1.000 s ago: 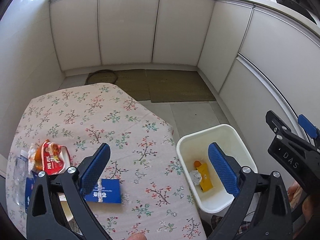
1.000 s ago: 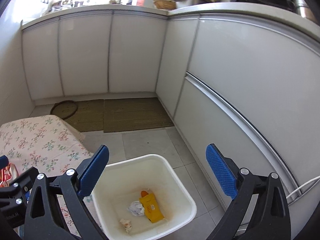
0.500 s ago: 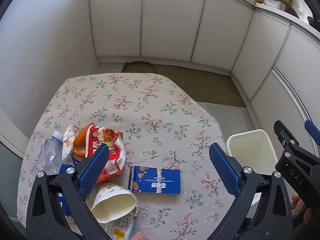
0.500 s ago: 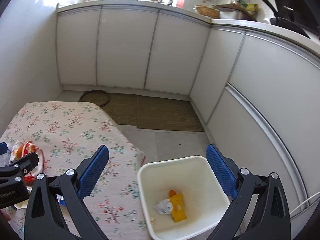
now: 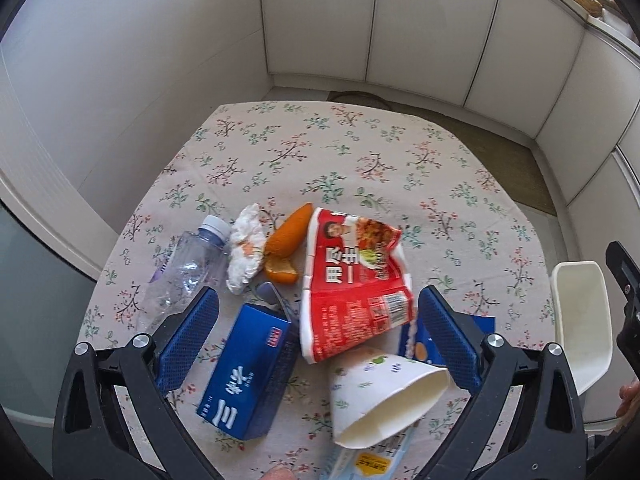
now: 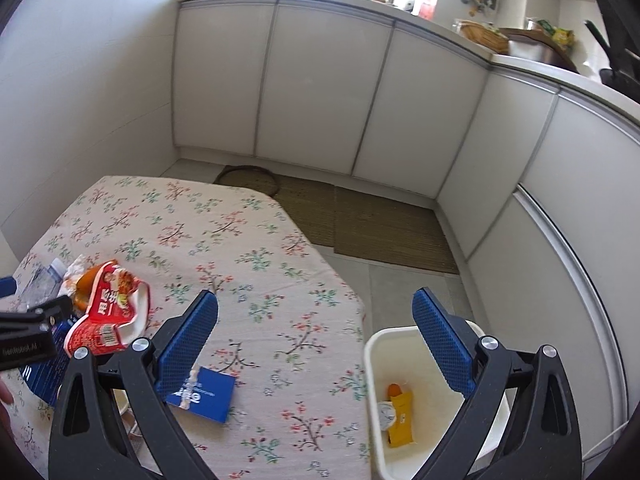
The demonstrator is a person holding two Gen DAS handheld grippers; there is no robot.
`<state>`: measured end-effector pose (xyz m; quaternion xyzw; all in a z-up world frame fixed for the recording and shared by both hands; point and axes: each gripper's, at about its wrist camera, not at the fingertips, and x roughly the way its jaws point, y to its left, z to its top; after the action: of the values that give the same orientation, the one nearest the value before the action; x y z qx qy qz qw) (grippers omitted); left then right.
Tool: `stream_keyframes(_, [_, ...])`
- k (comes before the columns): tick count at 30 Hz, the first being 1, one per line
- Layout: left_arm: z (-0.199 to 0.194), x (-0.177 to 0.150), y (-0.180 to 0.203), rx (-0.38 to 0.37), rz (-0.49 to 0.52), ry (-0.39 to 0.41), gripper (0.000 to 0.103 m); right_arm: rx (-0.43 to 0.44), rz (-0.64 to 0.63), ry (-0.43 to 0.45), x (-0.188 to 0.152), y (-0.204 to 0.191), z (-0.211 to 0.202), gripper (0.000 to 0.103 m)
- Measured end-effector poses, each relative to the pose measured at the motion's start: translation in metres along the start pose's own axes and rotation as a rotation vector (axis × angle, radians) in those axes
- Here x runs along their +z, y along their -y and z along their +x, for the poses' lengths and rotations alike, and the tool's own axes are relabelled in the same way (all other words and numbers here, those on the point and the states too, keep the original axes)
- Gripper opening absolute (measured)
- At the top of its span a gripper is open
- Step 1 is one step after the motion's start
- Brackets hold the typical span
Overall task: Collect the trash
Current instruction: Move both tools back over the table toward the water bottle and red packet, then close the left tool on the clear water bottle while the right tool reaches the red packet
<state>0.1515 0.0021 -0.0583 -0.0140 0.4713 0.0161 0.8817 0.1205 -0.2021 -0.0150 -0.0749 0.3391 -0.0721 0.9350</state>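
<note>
Trash lies on the floral table [image 5: 320,152]: a red noodle wrapper [image 5: 352,280], a blue carton [image 5: 248,372], a paper cup [image 5: 384,396] on its side, a clear bottle [image 5: 180,268], a crumpled tissue [image 5: 244,252], orange peel [image 5: 284,240] and a flat blue packet [image 6: 204,392]. My left gripper [image 5: 316,340] is open and empty above the wrapper and carton. My right gripper [image 6: 316,344] is open and empty over the table's right edge, beside the white bin [image 6: 472,412], which holds a yellow packet [image 6: 400,412].
White cabinets [image 6: 320,92] line the back and right. Woven mats [image 6: 380,232] lie on the floor beyond the table. The bin also shows at the right edge of the left wrist view [image 5: 580,320]. A wall [image 5: 120,80] stands to the table's left.
My left gripper has swung left from the bin to above the trash pile. My right gripper has swung left too, from over the bin to over the table's edge. Both stay open.
</note>
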Motion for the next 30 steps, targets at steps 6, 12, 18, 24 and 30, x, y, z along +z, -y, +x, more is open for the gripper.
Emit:
stream_keyframes(6, [0.026, 0.015, -0.049, -0.075, -0.076, -0.095, 0.095, 0.012, -0.036, -0.029, -0.003, -0.013, 0.007, 0.095])
stream_keyframes(12, [0.052, 0.029, -0.089, 0.052, 0.028, -0.177, 0.095, 0.059, -0.011, -0.077, -0.003, -0.014, 0.018, 0.095])
stream_keyframes(18, [0.091, 0.011, -0.121, 0.081, 0.029, -0.31, 0.095, 0.068, -0.024, -0.093, -0.004, -0.021, 0.026, 0.095])
stream_keyframes(24, [0.112, -0.002, -0.135, 0.032, -0.005, -0.386, 0.077, 0.065, -0.054, -0.117, -0.007, -0.029, 0.034, 0.095])
stream_keyframes(30, [0.101, -0.003, -0.134, -0.004, 0.0, -0.37, 0.054, 0.059, -0.062, -0.14, -0.01, -0.033, 0.042, 0.095])
